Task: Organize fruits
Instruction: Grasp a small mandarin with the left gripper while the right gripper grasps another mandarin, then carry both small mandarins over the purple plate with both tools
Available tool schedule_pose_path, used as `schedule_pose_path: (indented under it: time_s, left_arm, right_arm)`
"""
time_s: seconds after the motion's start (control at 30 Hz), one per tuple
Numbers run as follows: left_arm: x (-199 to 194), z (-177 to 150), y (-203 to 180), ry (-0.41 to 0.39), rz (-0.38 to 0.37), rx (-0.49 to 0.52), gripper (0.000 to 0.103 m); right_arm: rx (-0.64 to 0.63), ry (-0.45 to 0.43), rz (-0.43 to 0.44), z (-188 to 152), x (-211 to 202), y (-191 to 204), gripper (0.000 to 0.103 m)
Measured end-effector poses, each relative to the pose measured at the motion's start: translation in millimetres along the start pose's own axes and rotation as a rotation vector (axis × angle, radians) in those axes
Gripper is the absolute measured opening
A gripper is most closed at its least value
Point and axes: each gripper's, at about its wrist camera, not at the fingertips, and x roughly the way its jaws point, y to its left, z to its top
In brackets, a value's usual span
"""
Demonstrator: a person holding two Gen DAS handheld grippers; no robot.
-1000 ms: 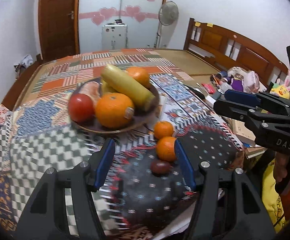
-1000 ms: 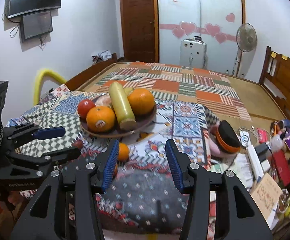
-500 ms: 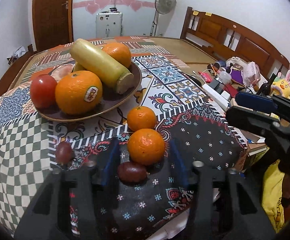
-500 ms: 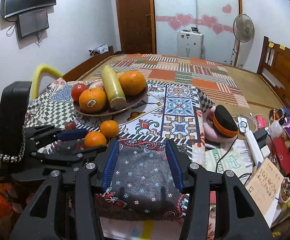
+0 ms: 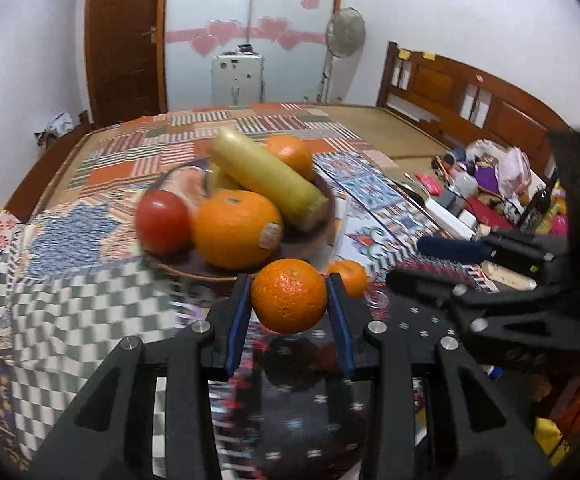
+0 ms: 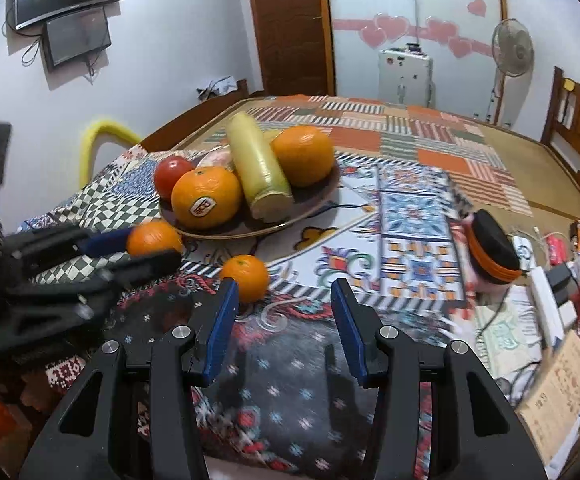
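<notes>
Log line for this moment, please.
left gripper: closing on mandarin | right gripper: open, empty | second mandarin: on cloth

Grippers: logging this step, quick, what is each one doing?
Left gripper: jaws closing on the small round orange mandarin, pads touching it.
Right gripper: open, holding nothing.

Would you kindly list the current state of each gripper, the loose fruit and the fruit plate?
Left gripper: jaws closing, pads against the held mandarin.
Held mandarin: gripped, near the plate's rim.
Right gripper: open, nothing between its pads.
Second mandarin: loose on the patterned cloth.
Plate: loaded with two oranges, a tomato and a long yellow piece.
</notes>
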Motion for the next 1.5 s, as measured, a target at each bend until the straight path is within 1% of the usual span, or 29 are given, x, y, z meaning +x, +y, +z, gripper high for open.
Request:
schedule_pose_path:
  time_s: [0.17, 0.2, 0.23, 0.27, 0.3, 0.4, 0.6, 0.83, 0.97, 1.17, 1.33, 1.5]
  left_arm:
    - [-6, 0, 25, -0.013, 0.025, -0.028, 0.037]
    - [-6, 0, 29, -0.013, 0.026, -0.033, 0.037]
    - [-6, -1, 32, -0.013, 0.027, -0.038, 0.037]
    - [-6, -2, 35, -0.011, 0.029, -0.042, 0.037]
    - [-5, -3, 37, -0.010, 0.034, -0.043, 0.037]
    - [-2, -5, 43, -0.003, 0.044, -0.048, 0.037]
    - [-5, -5, 51, -0.014, 0.052, -0.045, 0.037]
    - [-11, 13, 55, -0.052, 0.058, -0.036, 0.037]
    - [-10, 27, 57, -0.070, 0.060, -0.028, 0.037]
    - [3, 45, 57, -0.074, 0.059, -0.014, 0.037]
    - [20, 55, 59, -0.060, 0.055, -0.005, 0.037]
    - [40, 61, 62, -0.041, 0.071, 0.001, 0.037]
  right_arm:
    - [-0.031, 0.035, 0.012, 2, 21, 12, 0.044]
    - [-0.033, 0.040, 0.014, 2, 23, 13, 0.041]
    - [-0.035, 0.048, 0.022, 3, 26, 14, 0.036]
    - [-0.035, 0.056, 0.042, 3, 28, 14, 0.034]
    - [-0.034, 0.055, 0.042, 3, 28, 14, 0.032]
    - [-0.046, 0.050, 0.020, 3, 28, 16, 0.032]
    - [-0.042, 0.032, 0.016, 10, 21, 12, 0.031]
    - [-0.041, -0.030, 0.016, 31, 11, 10, 0.031]
    - [-0.051, -0.057, 0.015, 43, 12, 13, 0.031]
    - [-0.065, -0.080, 0.019, 55, 18, 13, 0.031]
    - [-0.072, -0.094, 0.023, 61, 22, 11, 0.031]
    - [-0.055, -0.101, 0.035, 64, 28, 8, 0.031]
